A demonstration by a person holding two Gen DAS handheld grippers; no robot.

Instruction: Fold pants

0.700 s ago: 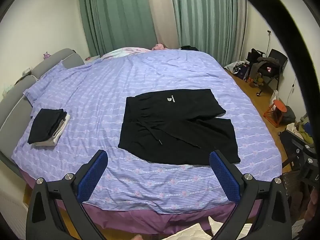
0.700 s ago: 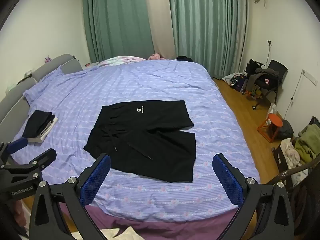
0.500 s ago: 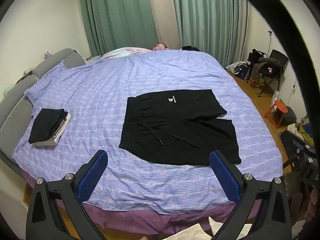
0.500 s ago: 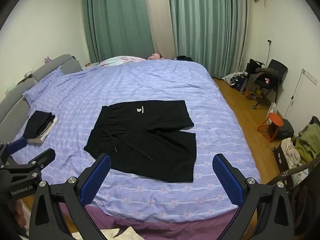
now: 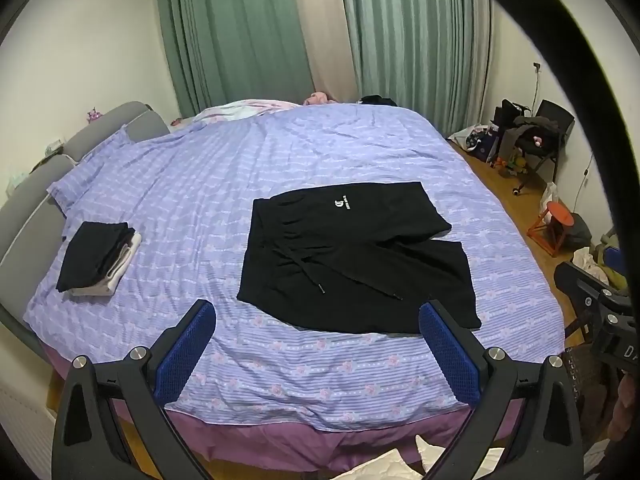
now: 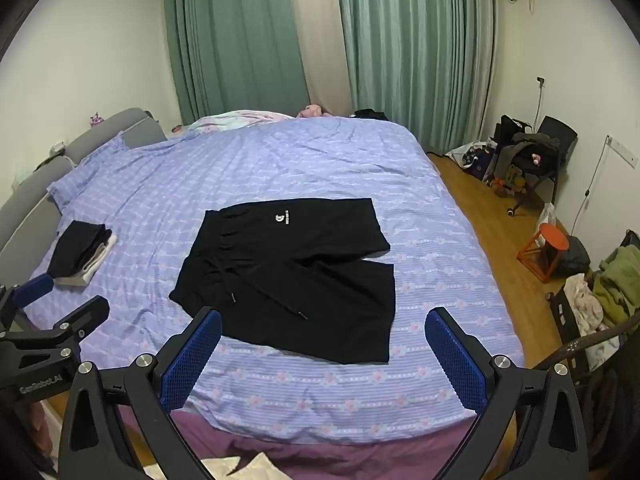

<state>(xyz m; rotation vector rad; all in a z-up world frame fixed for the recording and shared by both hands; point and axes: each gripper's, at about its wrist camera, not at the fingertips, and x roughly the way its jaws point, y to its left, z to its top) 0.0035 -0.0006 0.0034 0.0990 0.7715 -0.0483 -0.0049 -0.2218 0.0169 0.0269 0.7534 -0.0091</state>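
Observation:
Black shorts (image 5: 352, 256) with a small white logo and loose drawstrings lie spread flat on the purple bedspread (image 5: 248, 168), waistband to the left, legs to the right. They also show in the right wrist view (image 6: 288, 272). My left gripper (image 5: 316, 344) is open and empty, held above the bed's near edge, short of the shorts. My right gripper (image 6: 324, 352) is open and empty, also over the near edge. The left gripper's body shows at the left of the right wrist view (image 6: 48, 336).
A stack of folded clothes (image 5: 98, 256) sits on the bed at the left. A grey headboard (image 5: 24, 208) runs along the left. On the wooden floor to the right stand an orange stool (image 6: 544, 250) and a cluttered chair (image 6: 532, 156). Clothes pile (image 6: 612, 288) lies at far right.
Both grippers have barely shifted; the view has crept slightly closer to the bed. The shorts have not moved.

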